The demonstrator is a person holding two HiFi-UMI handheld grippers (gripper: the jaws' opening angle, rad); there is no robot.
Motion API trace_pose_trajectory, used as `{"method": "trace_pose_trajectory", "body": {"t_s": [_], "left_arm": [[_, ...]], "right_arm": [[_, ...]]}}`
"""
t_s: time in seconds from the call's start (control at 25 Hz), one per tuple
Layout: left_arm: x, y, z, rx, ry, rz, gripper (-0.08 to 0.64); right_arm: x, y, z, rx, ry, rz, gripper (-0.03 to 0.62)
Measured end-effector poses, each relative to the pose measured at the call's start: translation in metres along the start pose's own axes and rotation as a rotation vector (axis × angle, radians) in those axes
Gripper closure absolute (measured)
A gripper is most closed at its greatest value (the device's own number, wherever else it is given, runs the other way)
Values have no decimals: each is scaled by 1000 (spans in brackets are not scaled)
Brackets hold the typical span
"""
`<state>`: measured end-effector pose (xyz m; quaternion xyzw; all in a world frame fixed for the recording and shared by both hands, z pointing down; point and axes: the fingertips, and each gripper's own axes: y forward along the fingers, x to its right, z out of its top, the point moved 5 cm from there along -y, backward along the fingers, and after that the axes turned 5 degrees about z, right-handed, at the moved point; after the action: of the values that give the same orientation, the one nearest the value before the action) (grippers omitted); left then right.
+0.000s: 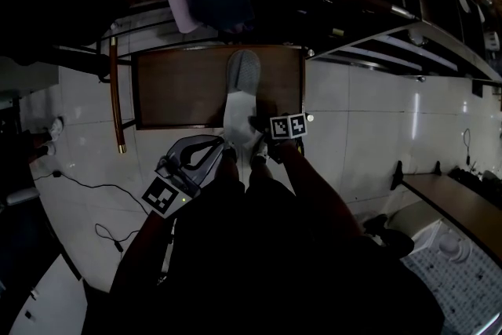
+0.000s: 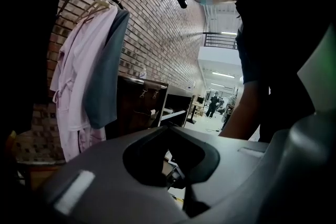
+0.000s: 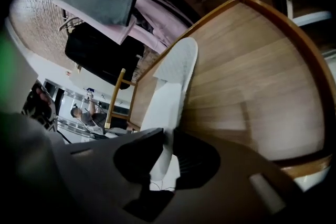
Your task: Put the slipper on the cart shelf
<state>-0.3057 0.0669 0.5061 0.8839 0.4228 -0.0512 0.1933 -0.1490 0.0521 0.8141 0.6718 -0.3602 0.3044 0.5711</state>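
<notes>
The pale grey slipper (image 1: 241,82) lay lengthwise on the wooden cart shelf (image 1: 176,86), textured toe far, heel overhanging the near edge. That was because my right gripper (image 1: 257,129) pinched the heel, I judge to set it down. My left gripper (image 1: 205,149), jaws together on nothing, hung idle just left.

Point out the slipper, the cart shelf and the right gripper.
slipper (image 1: 242,71), head view, on its far end.
cart shelf (image 1: 180,86), head view, bare wood left of the slipper.
right gripper (image 3: 167,147), right gripper view, between jaws closed on the slipper's near end.
</notes>
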Motion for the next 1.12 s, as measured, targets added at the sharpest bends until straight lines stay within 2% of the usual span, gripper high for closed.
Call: {"method": "trace_pose_trajectory", "body": {"t_s": [0.16, 0.52, 0.8, 0.96, 1.12], "left_arm": [[1, -4, -3, 7, -3, -2, 560], [12, -3, 8, 49, 20, -27, 560], [28, -5, 24, 88, 47, -41, 560], [33, -1, 34, 108, 65, -36, 560], [38, -1, 43, 131, 72, -17, 560]], "right_arm": [[-15, -6, 4, 42, -9, 44, 551], [-67, -56, 10, 145, -184, 59, 559], [-111, -102, 7, 242, -247, 95, 559], [-139, -131, 22, 312, -333, 109, 560], [-175, -164, 38, 386, -478, 107, 559]]}}
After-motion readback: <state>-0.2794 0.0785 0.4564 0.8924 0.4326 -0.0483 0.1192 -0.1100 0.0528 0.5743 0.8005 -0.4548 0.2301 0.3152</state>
